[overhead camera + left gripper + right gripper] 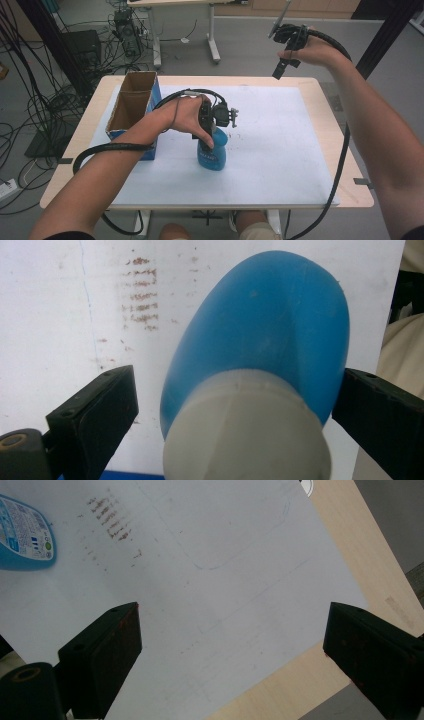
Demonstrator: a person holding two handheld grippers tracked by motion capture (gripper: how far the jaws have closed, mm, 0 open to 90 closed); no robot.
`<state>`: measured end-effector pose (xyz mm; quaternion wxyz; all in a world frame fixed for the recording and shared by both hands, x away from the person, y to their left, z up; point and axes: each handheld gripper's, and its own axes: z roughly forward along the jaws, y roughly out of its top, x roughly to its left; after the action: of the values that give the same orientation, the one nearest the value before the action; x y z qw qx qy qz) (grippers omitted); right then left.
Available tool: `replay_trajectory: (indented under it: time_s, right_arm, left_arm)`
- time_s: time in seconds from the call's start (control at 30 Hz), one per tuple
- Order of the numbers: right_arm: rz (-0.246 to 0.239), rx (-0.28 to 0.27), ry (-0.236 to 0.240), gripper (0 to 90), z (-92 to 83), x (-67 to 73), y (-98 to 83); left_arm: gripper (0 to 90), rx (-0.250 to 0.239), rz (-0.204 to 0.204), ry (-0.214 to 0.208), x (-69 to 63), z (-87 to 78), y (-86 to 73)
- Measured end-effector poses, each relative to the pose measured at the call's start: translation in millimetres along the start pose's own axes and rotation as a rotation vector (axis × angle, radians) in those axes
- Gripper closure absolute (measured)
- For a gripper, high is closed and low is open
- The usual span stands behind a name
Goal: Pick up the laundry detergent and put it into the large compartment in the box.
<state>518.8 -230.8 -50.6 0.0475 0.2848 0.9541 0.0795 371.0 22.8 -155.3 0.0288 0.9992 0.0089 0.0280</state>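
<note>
Standing at far left, open cardboard box (pixel 131 107), just beside the upright blue bottle (pixel 212 152) mid-mat. Straddling its grey cap (pixel 247 430) from above, left gripper (pixel 220 116), jaws spread, not yet clamping. Hanging raised, well apart, right gripper (pixel 286 50), jaws wide, holding nothing. Leaving open white mat (pixel 280 150) rightward.

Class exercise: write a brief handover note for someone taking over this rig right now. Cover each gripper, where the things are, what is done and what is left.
Left gripper: open, jaws either side of the blue bottle near its white cap, not closed on it.
Right gripper: open, empty, raised over the far right of the table.
Bottle stands upright on the white mat, right of the open cardboard box.
Done: left gripper in place at the bottle.
Left: close the grip, probably move the bottle.
</note>
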Motion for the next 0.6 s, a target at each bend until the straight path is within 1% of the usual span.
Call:
replay_trajectory:
  time_s: [0.1,0.6]
  right_arm:
    - [0.001,-0.001,0.0,8.5,0.0,0.2,0.3]
    - [0.003,0.0,0.001,8.5,-0.3,-0.3,-0.1]
  left_arm:
    - [5.1,-0.001,-0.006,-0.001,-0.2,0.6,-0.4]
    - [5.2,-0.001,-0.008,0.006,-0.6,-2.1,-1.3]
